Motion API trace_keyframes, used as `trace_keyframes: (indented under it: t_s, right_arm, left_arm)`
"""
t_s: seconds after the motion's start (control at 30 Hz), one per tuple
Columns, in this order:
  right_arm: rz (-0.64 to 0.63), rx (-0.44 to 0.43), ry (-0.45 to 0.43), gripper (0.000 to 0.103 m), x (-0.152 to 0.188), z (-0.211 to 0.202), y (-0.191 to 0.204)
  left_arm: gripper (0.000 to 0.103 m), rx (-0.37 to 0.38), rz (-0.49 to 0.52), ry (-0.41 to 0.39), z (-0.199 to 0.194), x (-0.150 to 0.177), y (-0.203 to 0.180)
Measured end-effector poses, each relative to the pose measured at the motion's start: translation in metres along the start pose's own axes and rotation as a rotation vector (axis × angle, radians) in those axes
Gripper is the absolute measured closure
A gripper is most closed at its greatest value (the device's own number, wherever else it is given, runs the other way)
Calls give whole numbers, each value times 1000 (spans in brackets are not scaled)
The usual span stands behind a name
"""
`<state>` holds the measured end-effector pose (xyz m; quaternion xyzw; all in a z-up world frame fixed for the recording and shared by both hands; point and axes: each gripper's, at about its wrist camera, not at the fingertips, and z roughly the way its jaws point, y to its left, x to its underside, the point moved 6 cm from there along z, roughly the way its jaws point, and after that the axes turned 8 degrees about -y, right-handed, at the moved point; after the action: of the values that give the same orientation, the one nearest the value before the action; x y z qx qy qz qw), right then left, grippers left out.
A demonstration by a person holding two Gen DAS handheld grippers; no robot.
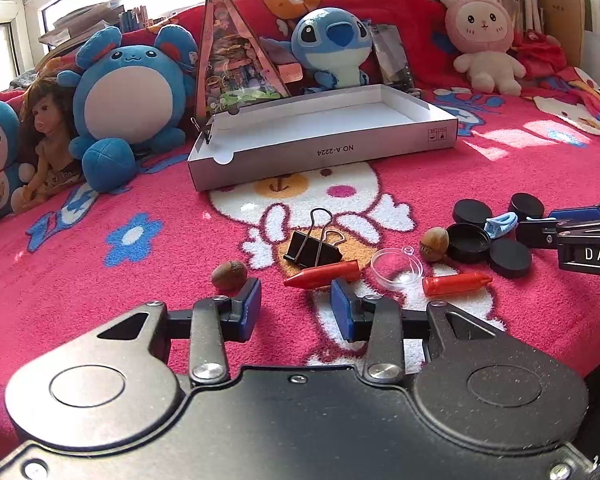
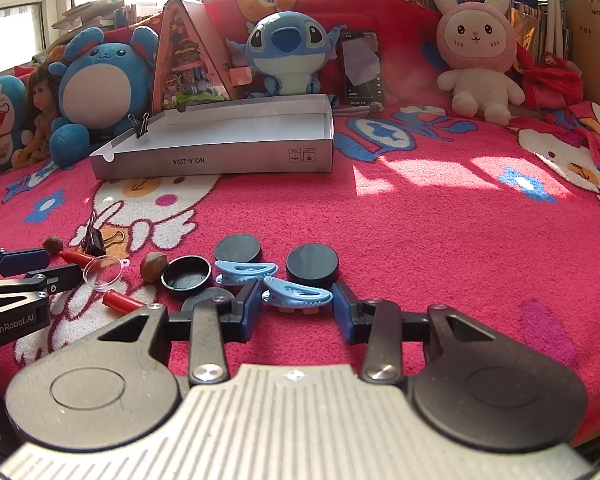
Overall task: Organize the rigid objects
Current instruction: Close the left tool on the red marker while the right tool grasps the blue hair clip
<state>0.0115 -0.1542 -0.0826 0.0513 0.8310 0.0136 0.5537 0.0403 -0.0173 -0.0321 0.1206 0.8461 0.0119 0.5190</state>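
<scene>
My left gripper (image 1: 296,300) stands open low over the pink blanket, nothing between its pads; a red crayon (image 1: 324,274) lies just beyond its tips, with a brown nut (image 1: 229,275) to the left and a black binder clip (image 1: 312,248) behind. A clear dish (image 1: 396,270) and a second crayon (image 1: 456,284) lie to the right. My right gripper (image 2: 298,300) is open around a light blue clip (image 2: 298,294) lying on the blanket, pads close beside it. A second blue clip (image 2: 246,270) and several black caps (image 2: 312,264) lie just past it. The white box (image 2: 212,160) holds nothing I can see.
Plush toys (image 2: 286,56), a doll (image 1: 48,128), a triangular picture frame (image 1: 228,64) and a phone (image 2: 360,68) line the back behind the box. A small binder clip (image 2: 142,124) is clipped to the box's left corner. Bare blanket (image 2: 440,240) spreads to the right.
</scene>
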Motion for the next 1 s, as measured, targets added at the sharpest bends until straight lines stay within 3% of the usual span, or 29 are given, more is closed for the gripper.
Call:
trace_keyframes:
  t_s: [0.2,0.27,0.33,0.7,0.83,1.0]
  right_arm:
    - [0,1,-1,53,0,0,0]
    - [0,1,-1,53,0,0,0]
    - [3,5,-4,49,0,0,0]
    - [13,20,-21,45,1,-2,-1]
    - [6,26,-24,45,1,-3,0]
    - [-2,23,-29,49,2,-4,2]
  left_arm:
    - [57,-27,-27,-3,2,-1,1]
    - [44,-50,-64,1,3,-1,1]
    - [39,-78,-103,3,3,0,1]
    - [44,-81,-294,14,17,-8,-4]
    - [61,-99,-285,-3,21,-8,-6]
    - [63,-73,-257,-16,16,-6,-3]
